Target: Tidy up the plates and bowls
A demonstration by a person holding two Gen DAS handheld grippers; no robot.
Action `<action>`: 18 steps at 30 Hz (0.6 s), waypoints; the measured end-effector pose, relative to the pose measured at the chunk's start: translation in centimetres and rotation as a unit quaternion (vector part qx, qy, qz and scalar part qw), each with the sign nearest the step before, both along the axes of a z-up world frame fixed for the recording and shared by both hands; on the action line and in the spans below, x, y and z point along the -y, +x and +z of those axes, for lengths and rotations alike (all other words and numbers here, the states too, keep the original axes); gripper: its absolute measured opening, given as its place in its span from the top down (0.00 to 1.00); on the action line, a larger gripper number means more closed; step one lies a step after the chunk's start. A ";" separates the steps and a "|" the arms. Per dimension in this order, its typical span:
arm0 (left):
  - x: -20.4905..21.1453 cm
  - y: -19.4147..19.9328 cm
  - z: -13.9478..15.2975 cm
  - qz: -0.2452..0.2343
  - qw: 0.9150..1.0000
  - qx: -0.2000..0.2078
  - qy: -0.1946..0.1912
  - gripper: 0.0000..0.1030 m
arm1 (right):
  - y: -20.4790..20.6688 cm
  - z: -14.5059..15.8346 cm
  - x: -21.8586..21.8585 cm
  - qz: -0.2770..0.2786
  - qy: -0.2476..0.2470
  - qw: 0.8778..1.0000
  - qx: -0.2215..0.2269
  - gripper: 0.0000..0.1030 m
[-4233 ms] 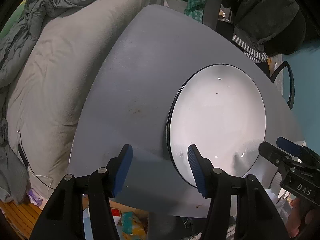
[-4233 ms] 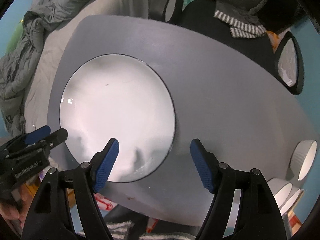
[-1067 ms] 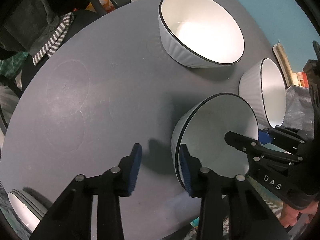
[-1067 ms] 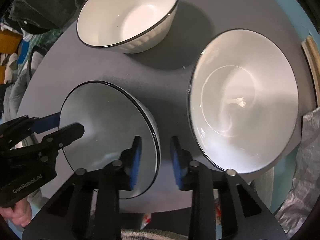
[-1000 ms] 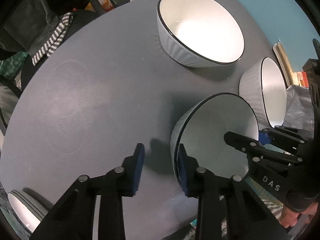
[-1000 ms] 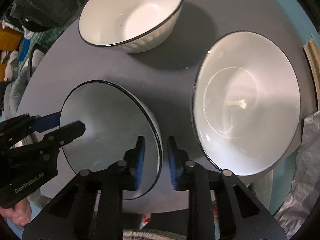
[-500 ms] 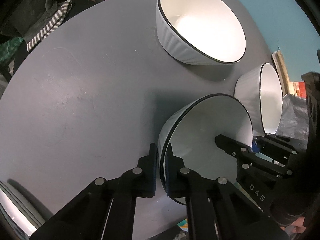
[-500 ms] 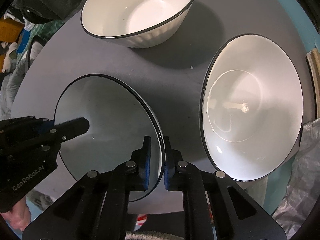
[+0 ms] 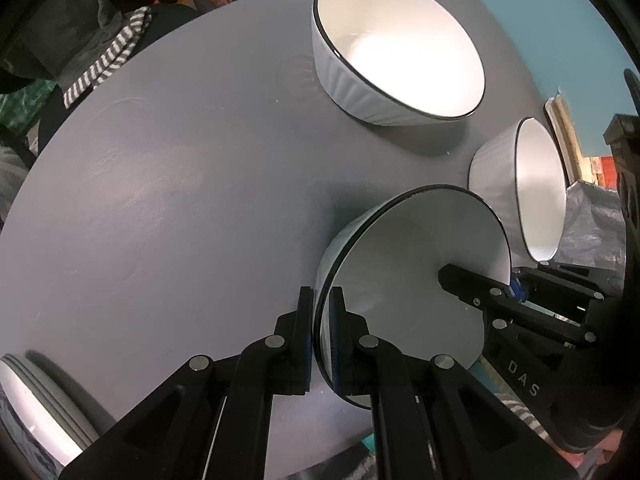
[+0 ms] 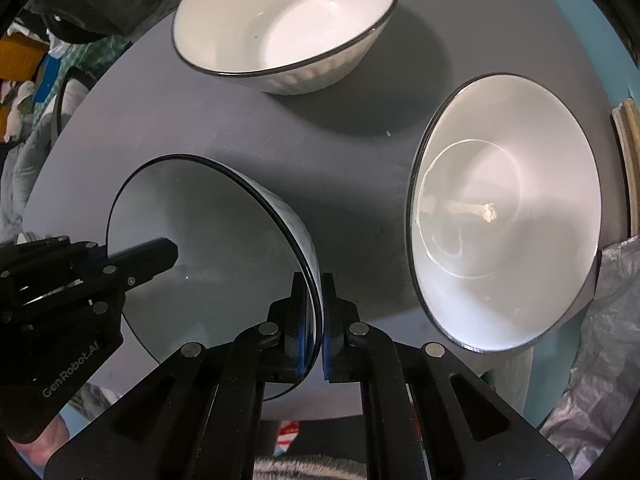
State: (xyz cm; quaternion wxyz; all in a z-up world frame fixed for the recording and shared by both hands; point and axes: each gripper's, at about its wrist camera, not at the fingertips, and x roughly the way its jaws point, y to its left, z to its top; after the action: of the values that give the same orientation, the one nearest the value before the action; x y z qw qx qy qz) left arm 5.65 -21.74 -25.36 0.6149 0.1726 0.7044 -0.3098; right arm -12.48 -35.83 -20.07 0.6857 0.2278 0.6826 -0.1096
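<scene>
left wrist view first: your left gripper has its blue pads pinched almost together on the near rim of the nearest bowl, one pad outside the wall and one inside. that bowl sits at the near edge of the grey round table. across it, your right gripper clamps the opposite rim, one black finger lying inside the bowl. a second bowl stands upright further back on the table, apart from the held one, and a third bowl stands at the right edge, close behind the held bowl's rim. stacked plates show at the bottom left, at the table's edge.

right wrist view: your right gripper is nearly closed on the right side of the same bowl, its rim running between the pads. your left gripper bites the left rim, a finger reaching inside. the third bowl stands just right of your fingers, and the second bowl stands beyond, both upright on the table.
</scene>
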 end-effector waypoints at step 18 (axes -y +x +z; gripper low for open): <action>0.9 2.5 7.5 -0.010 0.997 0.061 -0.037 0.94 | 2.4 7.0 2.5 0.012 -0.011 0.999 0.032 0.94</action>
State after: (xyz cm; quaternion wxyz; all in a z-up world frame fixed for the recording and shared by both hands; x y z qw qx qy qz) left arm 8.18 -22.68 -17.82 0.6594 0.1750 0.6521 -0.3308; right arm -10.13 -38.29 -13.03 0.7108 0.2155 0.6618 -0.1016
